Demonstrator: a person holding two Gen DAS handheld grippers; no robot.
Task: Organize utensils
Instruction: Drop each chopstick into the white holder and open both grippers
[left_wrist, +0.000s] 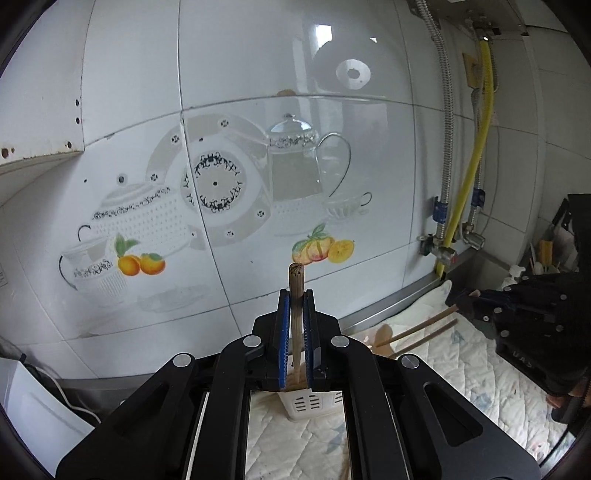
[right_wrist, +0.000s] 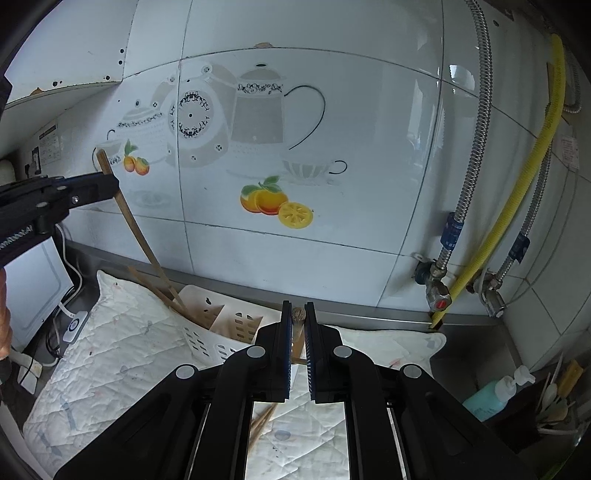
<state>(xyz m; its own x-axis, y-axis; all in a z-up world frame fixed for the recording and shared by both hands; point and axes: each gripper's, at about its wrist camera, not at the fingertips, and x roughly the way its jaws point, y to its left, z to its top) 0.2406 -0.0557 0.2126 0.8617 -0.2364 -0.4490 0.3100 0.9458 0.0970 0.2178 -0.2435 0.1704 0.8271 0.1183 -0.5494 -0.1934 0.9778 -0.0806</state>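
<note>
My left gripper (left_wrist: 296, 295) is shut on a long wooden chopstick (left_wrist: 295, 314) that stands upright between its blue pads. In the right wrist view the same chopstick (right_wrist: 129, 221) slants from the left gripper (right_wrist: 114, 184) down into the white slotted utensil holder (right_wrist: 221, 325), beside other sticks (right_wrist: 147, 280). The holder (left_wrist: 314, 404) lies just below my left fingers. My right gripper (right_wrist: 295, 306) is shut on wooden chopsticks (right_wrist: 298, 315), whose lower ends (right_wrist: 262, 421) show under it. From the left, the right gripper (left_wrist: 456, 301) holds them (left_wrist: 424, 328) low over the cloth.
A white quilted cloth (right_wrist: 110, 350) covers the steel counter against a tiled wall (right_wrist: 332, 110). Metal pipes, valves (right_wrist: 437, 291) and a yellow hose (right_wrist: 517, 192) stand at the right. A teal soap bottle (right_wrist: 487, 397) and a utensil tub sit far right, a white appliance (right_wrist: 33, 295) with cables at the left.
</note>
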